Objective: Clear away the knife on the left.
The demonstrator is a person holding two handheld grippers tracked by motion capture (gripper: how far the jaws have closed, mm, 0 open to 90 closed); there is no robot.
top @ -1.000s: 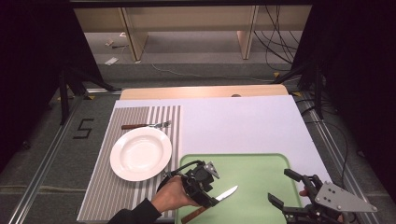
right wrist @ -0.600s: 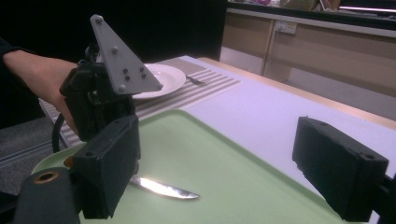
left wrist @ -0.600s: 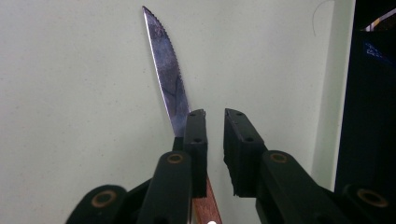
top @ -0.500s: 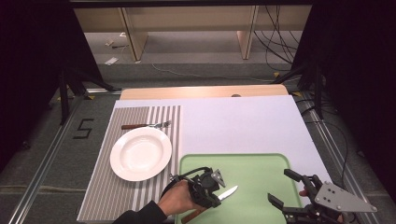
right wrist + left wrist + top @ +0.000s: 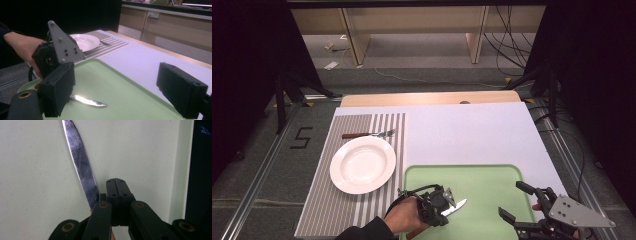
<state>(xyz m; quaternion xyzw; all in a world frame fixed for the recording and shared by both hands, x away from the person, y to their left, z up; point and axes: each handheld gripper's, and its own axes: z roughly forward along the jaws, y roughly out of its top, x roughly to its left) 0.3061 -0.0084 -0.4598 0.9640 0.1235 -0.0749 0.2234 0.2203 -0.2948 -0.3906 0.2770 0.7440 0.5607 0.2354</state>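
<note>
A knife with a serrated steel blade and a brown handle lies on the green tray, blade pointing right. My left gripper, held by a hand, sits low over where the blade meets the handle. Its jaws are pressed together, and the blade runs just to their left. My right gripper hovers open over the tray's near right corner with nothing between its fingers. From the right gripper view the knife and the left gripper lie ahead.
A white plate rests on a striped placemat left of the tray, with a fork beyond it. A pale cover spans the table behind. The tray's raised rim runs close to the left gripper.
My left gripper has slid slightly right and toward the near edge, lowering onto the knife. The knife and the right gripper have stayed put.
</note>
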